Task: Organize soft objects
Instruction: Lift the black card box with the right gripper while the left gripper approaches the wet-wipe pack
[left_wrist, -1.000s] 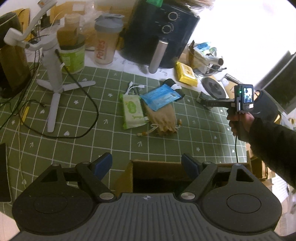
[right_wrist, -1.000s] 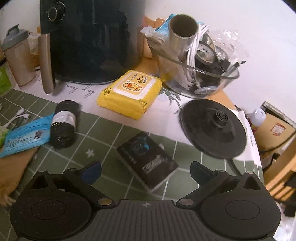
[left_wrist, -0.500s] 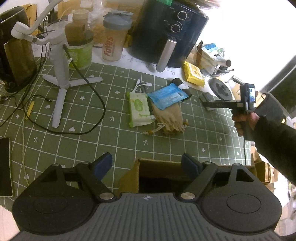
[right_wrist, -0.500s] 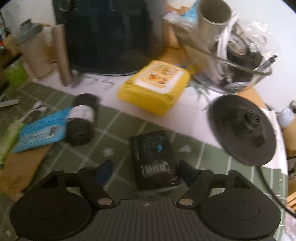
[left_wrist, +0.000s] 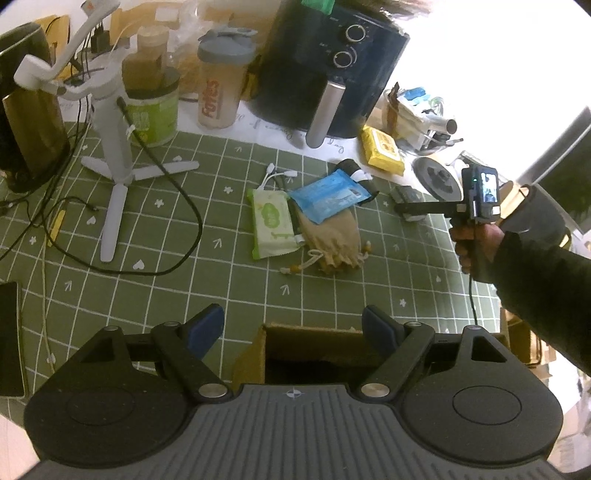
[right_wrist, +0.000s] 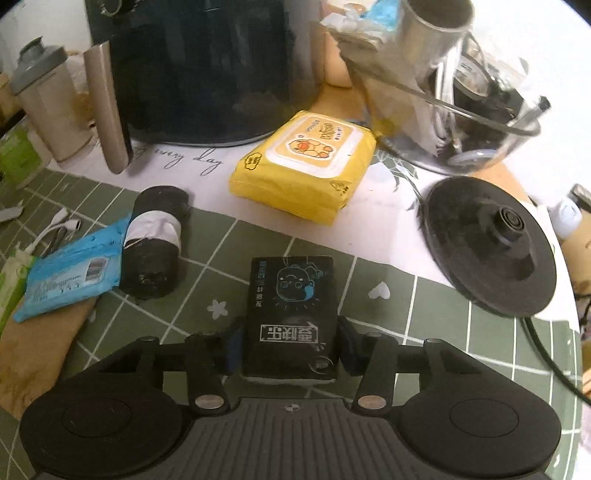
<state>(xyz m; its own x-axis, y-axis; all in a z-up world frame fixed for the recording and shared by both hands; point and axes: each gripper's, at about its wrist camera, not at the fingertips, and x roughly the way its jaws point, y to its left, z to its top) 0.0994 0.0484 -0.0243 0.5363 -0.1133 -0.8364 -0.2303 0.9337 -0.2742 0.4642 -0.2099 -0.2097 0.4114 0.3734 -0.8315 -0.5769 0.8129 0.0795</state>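
The right gripper (right_wrist: 290, 341) has its jaws clenched on a black tissue pack (right_wrist: 291, 306), one blue pad pressed to each long side, the pack lying flat on the green checked cloth of the bench (right_wrist: 461, 332) and reaching forward past the jaw tips. Straight ahead of those jaws, beyond the pack, a yellow wipes pack (right_wrist: 304, 171) sits on the white strip in front of the dark air fryer (right_wrist: 207, 66). Off to the left of the jaws lies a black roll with a white band (right_wrist: 153, 247), touching a blue wipes pack (right_wrist: 72, 273) that overlaps a tan drawstring pouch (right_wrist: 48, 339). To the right of the jaws sits a round black kettle base (right_wrist: 487, 247), and behind it a glass bowl (right_wrist: 476, 122) crammed with odds and ends.

The left gripper (left_wrist: 293, 326) hangs with its jaws released and wide apart, nothing between them. Directly under and between those jaws is an open cardboard box (left_wrist: 306, 350), its inside dark. Well ahead of the jaws, on the cloth, a green wipes pack (left_wrist: 271, 223) lies just beside the blue pack and the pouch. Far left of the jaws stands a white tripod (left_wrist: 112, 147) with a black cable looping from it. From this side the right gripper shows off to the right, held low over the cloth in a sleeved hand (left_wrist: 471, 243).
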